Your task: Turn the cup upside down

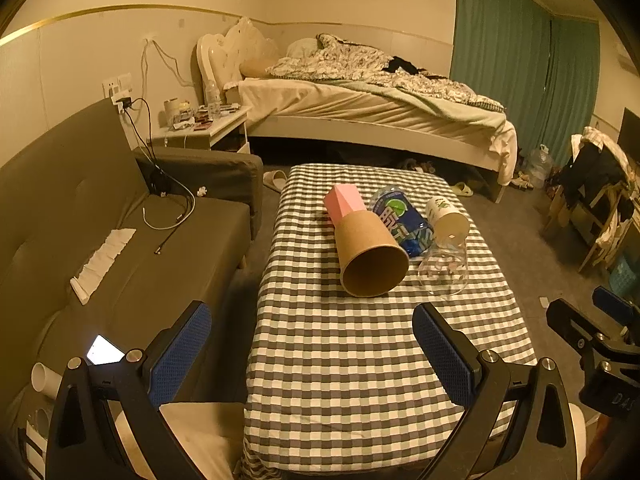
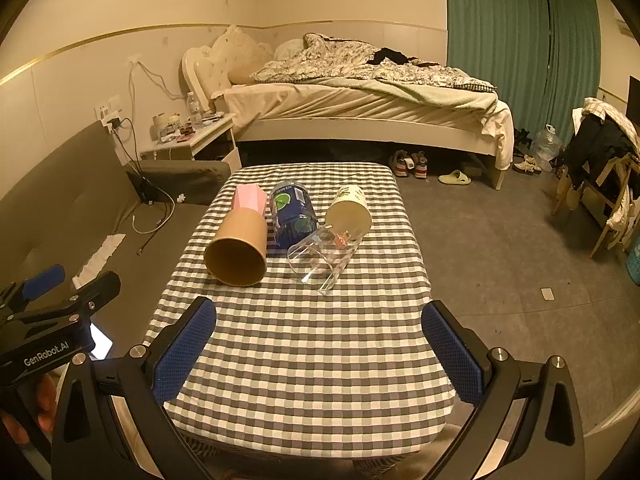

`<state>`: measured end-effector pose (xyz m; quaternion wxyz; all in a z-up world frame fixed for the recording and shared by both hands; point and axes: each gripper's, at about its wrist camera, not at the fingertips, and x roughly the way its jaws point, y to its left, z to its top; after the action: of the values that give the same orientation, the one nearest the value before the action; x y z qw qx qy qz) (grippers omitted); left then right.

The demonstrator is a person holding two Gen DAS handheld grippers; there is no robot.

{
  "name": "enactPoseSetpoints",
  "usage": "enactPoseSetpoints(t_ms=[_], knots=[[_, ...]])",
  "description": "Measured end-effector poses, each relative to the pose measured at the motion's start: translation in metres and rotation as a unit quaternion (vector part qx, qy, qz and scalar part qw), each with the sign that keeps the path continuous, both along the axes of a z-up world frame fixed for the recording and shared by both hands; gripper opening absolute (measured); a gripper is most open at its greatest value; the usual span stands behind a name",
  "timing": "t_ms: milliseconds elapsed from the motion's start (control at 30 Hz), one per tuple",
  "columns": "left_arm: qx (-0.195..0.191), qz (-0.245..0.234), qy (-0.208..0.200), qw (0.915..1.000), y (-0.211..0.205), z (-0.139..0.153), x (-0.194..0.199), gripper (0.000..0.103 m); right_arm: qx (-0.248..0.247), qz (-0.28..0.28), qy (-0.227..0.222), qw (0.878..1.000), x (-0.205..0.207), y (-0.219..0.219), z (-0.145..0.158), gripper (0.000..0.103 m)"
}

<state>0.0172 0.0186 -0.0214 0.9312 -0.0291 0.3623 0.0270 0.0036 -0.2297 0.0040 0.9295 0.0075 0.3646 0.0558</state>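
Several cups lie on their sides on a checked table (image 1: 340, 360) (image 2: 304, 360). A brown paper cup (image 1: 370, 254) (image 2: 240, 248) points its mouth at me. Behind it lies a pink cup (image 1: 344, 200) (image 2: 250, 198). A blue printed cup (image 1: 402, 216) (image 2: 292, 212), a clear cup (image 1: 444, 266) (image 2: 324, 254) and a white cup (image 1: 446, 216) (image 2: 348, 210) lie to the right. My left gripper (image 1: 316, 344) is open and empty above the table's near left edge. My right gripper (image 2: 320, 344) is open and empty above the near end.
A grey sofa (image 1: 100, 240) (image 2: 60, 200) with cables and a lit phone (image 1: 104, 354) stands left of the table. A bed (image 1: 360, 96) (image 2: 360, 92) and a nightstand (image 1: 208, 128) are behind. A chair with clothes (image 2: 600, 160) and shoes (image 2: 412, 164) are on the right floor.
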Motion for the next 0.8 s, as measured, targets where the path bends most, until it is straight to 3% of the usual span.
enactPoseSetpoints(t_ms=[267,533,800], knots=[[0.005,0.004,0.023,0.9997,0.007,-0.009,0.044,0.103,0.007,-0.003,0.021,1.000,0.034,0.002,-0.008,0.103],[0.012,0.040,0.044,0.9982,0.036,-0.027,0.107,0.103,-0.006,0.032,0.033,0.999,0.136,0.028,0.001,0.103],[0.030,0.063,0.084,0.9940,0.060,-0.071,0.154,0.103,-0.021,0.066,0.094,0.993,0.240,0.064,-0.050,0.097]])
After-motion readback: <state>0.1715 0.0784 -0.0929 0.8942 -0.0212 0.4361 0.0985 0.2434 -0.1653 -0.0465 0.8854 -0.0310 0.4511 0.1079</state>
